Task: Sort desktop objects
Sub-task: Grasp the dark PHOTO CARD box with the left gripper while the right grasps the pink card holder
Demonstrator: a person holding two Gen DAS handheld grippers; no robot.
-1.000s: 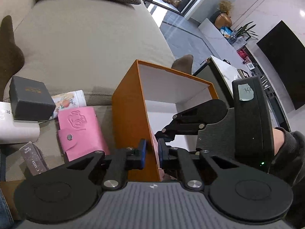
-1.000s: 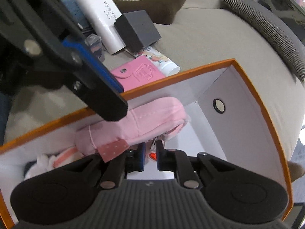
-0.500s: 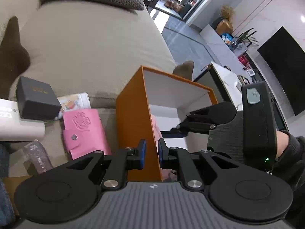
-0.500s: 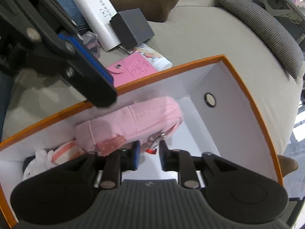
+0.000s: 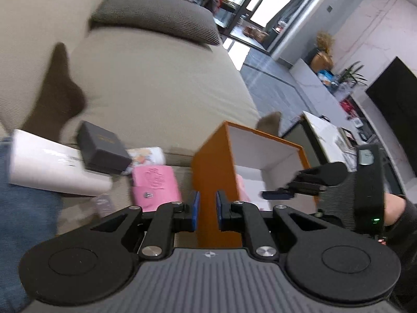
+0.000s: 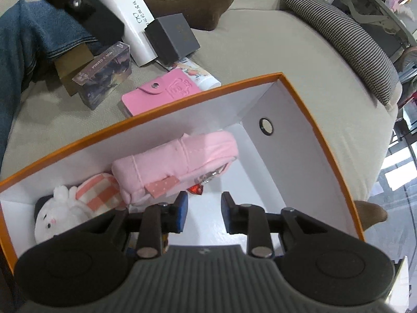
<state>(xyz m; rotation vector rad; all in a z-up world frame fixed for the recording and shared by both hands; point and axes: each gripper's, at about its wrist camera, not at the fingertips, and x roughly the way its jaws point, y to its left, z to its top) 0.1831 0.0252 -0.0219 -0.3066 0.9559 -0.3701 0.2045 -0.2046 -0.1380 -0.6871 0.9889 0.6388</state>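
Observation:
An orange box [image 6: 323,140] with a white inside sits on a beige sofa; it also shows in the left wrist view [image 5: 208,172]. In it lie a pink pouch [image 6: 177,156] and a white plush bunny [image 6: 57,216]. My right gripper [image 6: 203,212] is open and empty, just above the box and near the pouch. My left gripper [image 5: 206,210] is open and empty, pulled back in front of the box's near orange wall. A pink card wallet [image 5: 156,182] lies left of the box; it also shows in the right wrist view [image 6: 159,94].
Beside the wallet lie a dark grey box [image 6: 172,39], a long white box [image 6: 133,18], a tube with fruit print [image 6: 200,75] and a photo card pack [image 6: 104,73]. A person's jeans leg [image 6: 31,28] and brown sock [image 6: 198,5] are close by. A houndstooth cushion [image 6: 346,44] lies to the right.
My right gripper has opened and let go of the pink pouch, which now lies in the box, and has lifted back. My left gripper has opened and drawn away from the box wall.

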